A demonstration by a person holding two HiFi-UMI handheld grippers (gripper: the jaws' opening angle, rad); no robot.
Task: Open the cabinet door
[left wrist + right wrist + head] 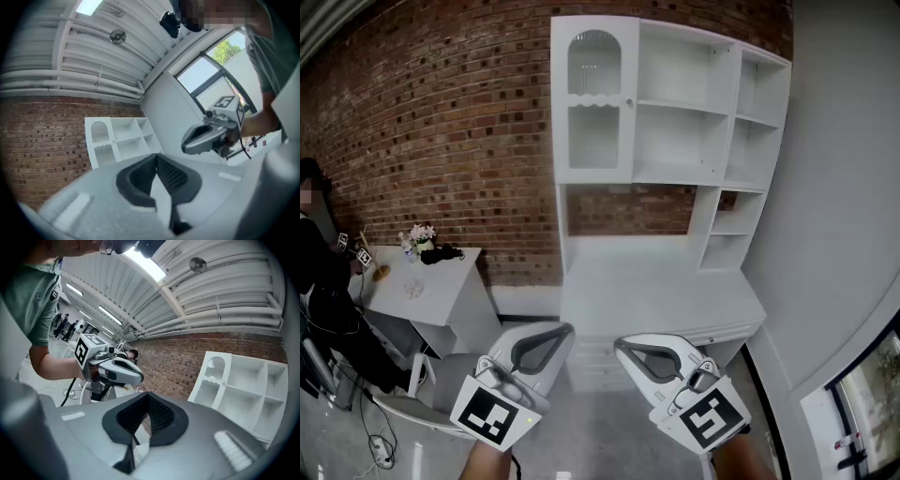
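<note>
Head view alone shows the desk (661, 292) below the cabinet (680, 141).

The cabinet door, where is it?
Head view: the cabinet door is top left on the white shelf unit, beside open shelves, against the brick wall.
</note>
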